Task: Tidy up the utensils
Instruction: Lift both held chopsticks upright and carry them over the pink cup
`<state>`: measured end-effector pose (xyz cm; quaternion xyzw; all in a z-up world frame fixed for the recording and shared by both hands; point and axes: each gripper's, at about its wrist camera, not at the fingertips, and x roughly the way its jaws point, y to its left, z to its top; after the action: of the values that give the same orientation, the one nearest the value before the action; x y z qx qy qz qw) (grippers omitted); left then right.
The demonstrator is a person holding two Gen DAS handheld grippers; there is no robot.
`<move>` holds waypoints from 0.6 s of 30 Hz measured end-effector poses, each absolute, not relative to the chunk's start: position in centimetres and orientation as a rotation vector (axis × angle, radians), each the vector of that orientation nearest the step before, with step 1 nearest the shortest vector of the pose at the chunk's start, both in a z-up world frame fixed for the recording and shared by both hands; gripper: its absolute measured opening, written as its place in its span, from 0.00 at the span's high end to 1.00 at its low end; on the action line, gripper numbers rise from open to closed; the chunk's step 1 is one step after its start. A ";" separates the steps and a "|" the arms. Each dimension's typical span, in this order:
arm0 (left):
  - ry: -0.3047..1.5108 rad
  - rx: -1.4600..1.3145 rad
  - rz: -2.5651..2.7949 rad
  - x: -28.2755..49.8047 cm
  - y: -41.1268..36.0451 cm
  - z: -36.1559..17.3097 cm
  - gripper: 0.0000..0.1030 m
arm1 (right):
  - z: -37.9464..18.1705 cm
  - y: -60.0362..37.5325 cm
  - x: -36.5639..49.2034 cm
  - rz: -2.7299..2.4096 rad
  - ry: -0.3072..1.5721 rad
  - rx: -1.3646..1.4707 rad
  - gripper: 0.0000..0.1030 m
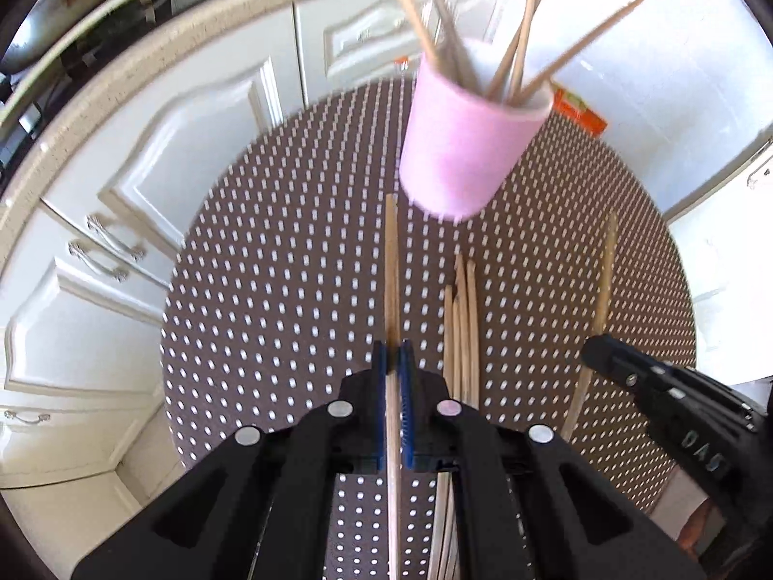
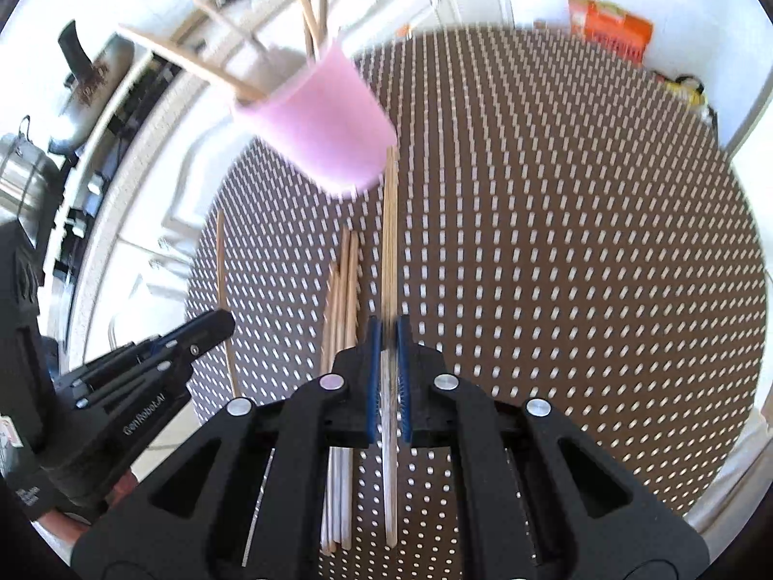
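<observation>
My left gripper (image 1: pixel 393 353) is shut on a single wooden chopstick (image 1: pixel 392 261) that runs lengthwise between its blue pads, pointing toward the pink cup (image 1: pixel 464 150). Several chopsticks stand in the cup. A loose bundle of chopsticks (image 1: pixel 461 328) lies on the dotted tablecloth (image 1: pixel 290 266) just right of my left gripper. My right gripper (image 2: pixel 389 333) is shut on another chopstick (image 2: pixel 389 241), whose tip reaches the pink cup (image 2: pixel 323 130). The bundle (image 2: pixel 343 299) lies between the two grippers. Each view shows the other gripper from the side, the right gripper (image 1: pixel 596 355) and the left gripper (image 2: pixel 217 324).
The round table carries a brown cloth with white dots (image 2: pixel 579 241). White cabinet doors (image 1: pixel 145 169) and a counter curve behind its left edge. An orange packet (image 2: pixel 611 29) lies beyond the far edge. A metal pot (image 2: pixel 24 179) stands on the counter.
</observation>
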<state>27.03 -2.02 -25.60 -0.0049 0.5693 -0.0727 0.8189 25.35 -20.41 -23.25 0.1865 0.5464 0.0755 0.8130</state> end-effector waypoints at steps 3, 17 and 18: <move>1.138 -0.012 -0.147 27.2 -2.4 -23.1 0.94 | -20.4 -20.8 25.5 0.157 1.085 0.393 0.93; 0.798 -0.095 -0.104 28.7 -1.9 -11.9 0.94 | -6.5 -22.9 25.5 0.169 0.666 0.347 0.94; 0.755 -0.110 -0.096 28.8 -1.7 -10.7 0.94 | -5.5 -22.9 25.4 0.172 0.649 0.336 0.94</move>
<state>28.85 -1.70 -10.68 -0.0535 0.3683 -0.0471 0.9270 25.44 -22.90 -5.54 0.1643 0.3168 0.0839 0.9304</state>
